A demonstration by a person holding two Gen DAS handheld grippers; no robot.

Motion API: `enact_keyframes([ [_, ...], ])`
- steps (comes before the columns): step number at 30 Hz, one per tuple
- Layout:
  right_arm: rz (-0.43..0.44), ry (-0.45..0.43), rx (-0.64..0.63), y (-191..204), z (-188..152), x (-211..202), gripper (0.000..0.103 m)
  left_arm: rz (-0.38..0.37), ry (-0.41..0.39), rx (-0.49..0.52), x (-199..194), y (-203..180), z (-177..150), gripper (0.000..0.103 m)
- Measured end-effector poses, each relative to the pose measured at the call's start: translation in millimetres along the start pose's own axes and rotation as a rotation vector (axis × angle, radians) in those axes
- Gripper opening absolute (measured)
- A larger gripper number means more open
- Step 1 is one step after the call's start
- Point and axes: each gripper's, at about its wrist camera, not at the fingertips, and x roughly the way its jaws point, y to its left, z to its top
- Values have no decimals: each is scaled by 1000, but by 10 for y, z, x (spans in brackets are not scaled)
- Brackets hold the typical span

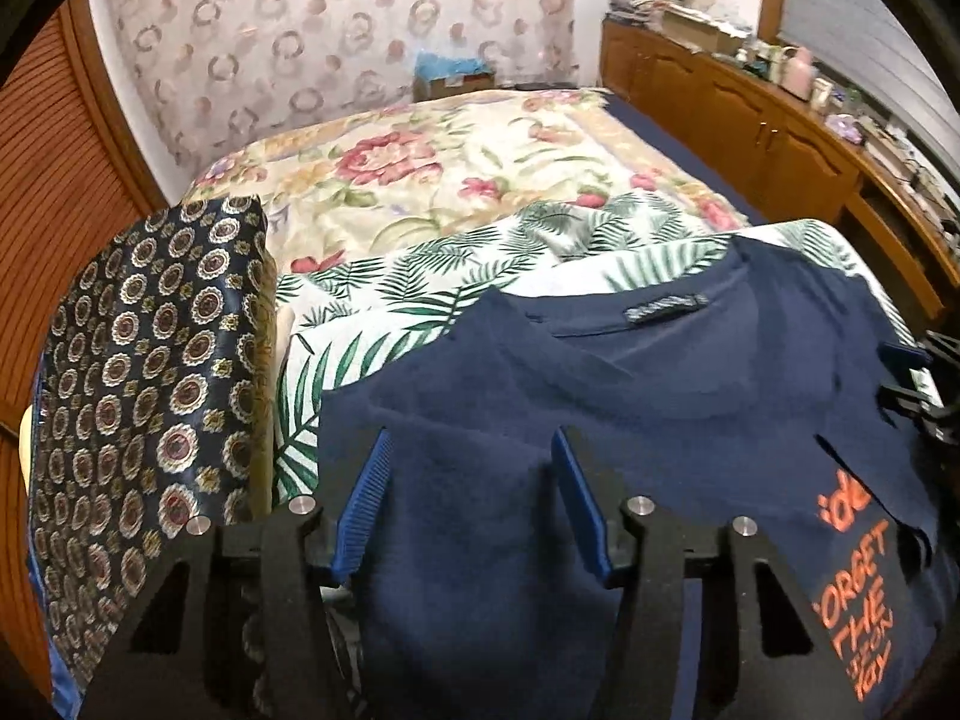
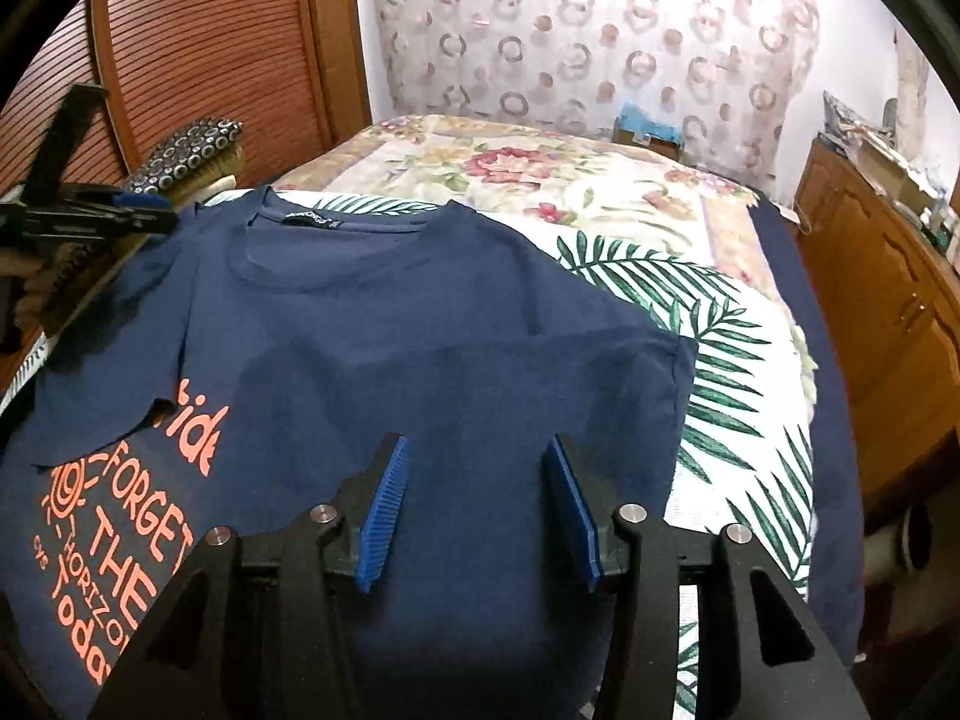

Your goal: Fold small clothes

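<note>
1. The left gripper [image 1: 474, 504] is standing with its jaws about half spread; navy T-shirt [image 1: 630, 396] fabric is lying between the blue pads [image 1: 366, 504], which are not pinching it.
2. The right gripper [image 2: 477, 510] is hanging likewise released, jaws half apart, the shirt's folded sleeve lying between and beneath them.
3. The T-shirt is lying spread on the palm-print sheet [image 2: 720, 360], collar beyond both jaws.

Two round fisheye views under soft, even indoor light. Black corners frame each picture, and straight lines bow toward the rim. Colours look slightly washed and grainy, with mild softness and faint shadows throughout.
</note>
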Motion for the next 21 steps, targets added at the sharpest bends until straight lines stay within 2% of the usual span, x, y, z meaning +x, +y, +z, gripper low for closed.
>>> enact_keyframes([
  [3, 23, -2, 6, -46, -21, 7, 57, 10, 14, -21, 120, 27, 12, 57],
  [5, 31, -2, 3, -69, -35, -26, 59, 20, 25, -17, 183, 25, -4, 51],
  [7, 23, 1, -9, -82, -52, -40, 61, 29, 31, -7, 210, 21, -38, 48],
  [12, 0, 12, -44, -15, -37, -30, 66, 19, 21, -3, 198, 30, -108, 46],
  [15, 3, 13, -47, -10, -29, -29, 68, -19, 15, -7, 189, 39, -125, 34],
  [17, 6, 14, -48, -13, -26, -29, 69, -26, 11, 24, 170, -2, -136, 13],
  [19, 3, 14, -50, -7, -23, -25, 69, -19, 14, 57, 135, -45, -126, 7],
  [21, 3, 14, -51, 3, -26, -21, 70, -21, -1, 65, 52, -31, -101, 6],
])
